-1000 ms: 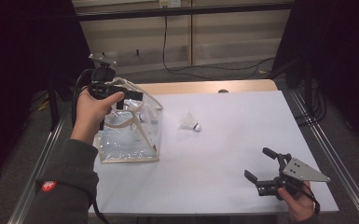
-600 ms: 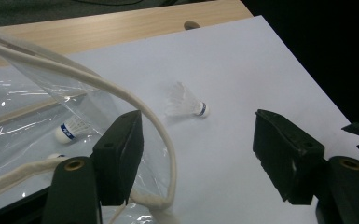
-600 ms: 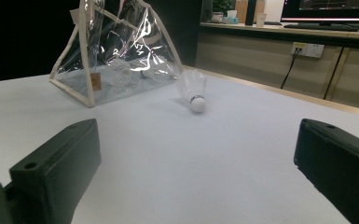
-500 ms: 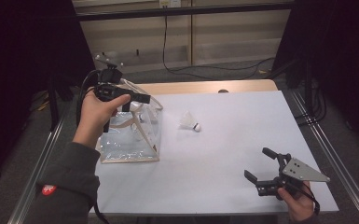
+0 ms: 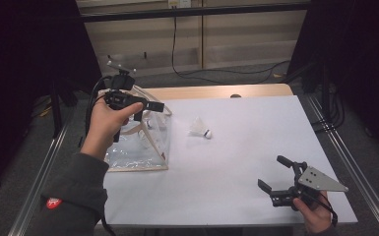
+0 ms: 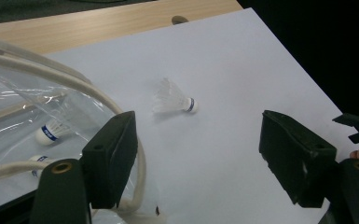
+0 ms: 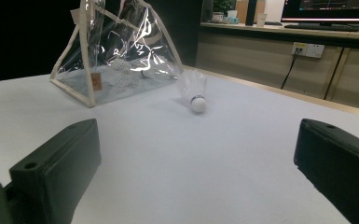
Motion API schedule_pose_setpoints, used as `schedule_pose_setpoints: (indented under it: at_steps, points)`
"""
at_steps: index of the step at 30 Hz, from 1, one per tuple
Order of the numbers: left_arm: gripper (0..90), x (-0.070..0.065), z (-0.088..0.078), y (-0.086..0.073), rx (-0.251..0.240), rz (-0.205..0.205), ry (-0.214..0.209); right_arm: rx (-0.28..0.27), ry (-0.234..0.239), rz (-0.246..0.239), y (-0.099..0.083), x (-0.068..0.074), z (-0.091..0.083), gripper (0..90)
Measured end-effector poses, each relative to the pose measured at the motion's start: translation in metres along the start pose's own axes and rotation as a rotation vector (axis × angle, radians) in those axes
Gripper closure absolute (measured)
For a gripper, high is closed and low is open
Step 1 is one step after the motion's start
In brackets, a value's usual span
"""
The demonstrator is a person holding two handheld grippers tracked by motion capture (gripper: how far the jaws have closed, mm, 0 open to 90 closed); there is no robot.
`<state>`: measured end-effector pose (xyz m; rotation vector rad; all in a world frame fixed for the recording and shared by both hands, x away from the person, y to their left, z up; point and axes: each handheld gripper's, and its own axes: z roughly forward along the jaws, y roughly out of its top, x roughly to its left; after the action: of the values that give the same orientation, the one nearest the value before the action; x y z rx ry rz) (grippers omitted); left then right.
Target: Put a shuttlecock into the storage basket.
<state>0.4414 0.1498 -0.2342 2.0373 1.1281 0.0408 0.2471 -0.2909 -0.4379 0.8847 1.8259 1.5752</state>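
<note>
A clear plastic bag [image 5: 138,142] with cream trim stands at the table's left. In the left gripper view, two shuttlecocks [image 6: 49,133] lie inside the bag [image 6: 23,112]. A loose white shuttlecock [image 5: 199,129] lies on the white table just right of the bag, also visible as shuttlecock [image 6: 172,99] and shuttlecock [image 7: 193,91]. My left gripper [image 5: 150,110] hovers open over the bag's top right edge, nothing between its jaws [image 6: 196,126]. My right gripper [image 5: 271,172] rests open near the front right corner, aimed at the shuttlecock from far off [image 7: 198,135].
The white table [image 5: 256,128] has a wooden strip [image 5: 202,92] along its back edge and metal rails at both sides. The bag's cream handles [image 6: 74,84] loop close under my left jaw. Cables trail on the floor behind the table.
My left gripper has shifted a little to the right above the bag, its jaws now past the bag's right edge. The right gripper and the loose shuttlecock have not moved.
</note>
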Motion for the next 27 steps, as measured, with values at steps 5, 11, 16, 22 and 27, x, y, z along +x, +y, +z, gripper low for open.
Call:
schedule_pose_setpoints:
  at_steps: [5,11,16,22,27]
  points:
    - [25.4,-0.004,0.003,-0.001,-0.001,0.006,-0.005,0.000,0.000,0.001,0.000,0.000,0.000,0.2]
    - [24.3,-0.008,0.005,-0.003,-0.002,0.009,-0.016,0.000,0.001,0.001,0.000,0.000,0.000,0.2]
    - [22.6,-0.013,0.007,-0.005,0.000,0.018,-0.023,0.000,0.001,-0.001,0.000,0.000,0.000,0.2]
    - [21.1,-0.018,0.013,-0.007,0.009,0.028,-0.030,0.004,0.000,-0.005,0.000,0.000,0.000,0.3]
    - [20.1,-0.022,0.016,-0.008,0.013,0.038,-0.042,0.002,0.001,0.001,0.000,0.000,0.000,0.2]
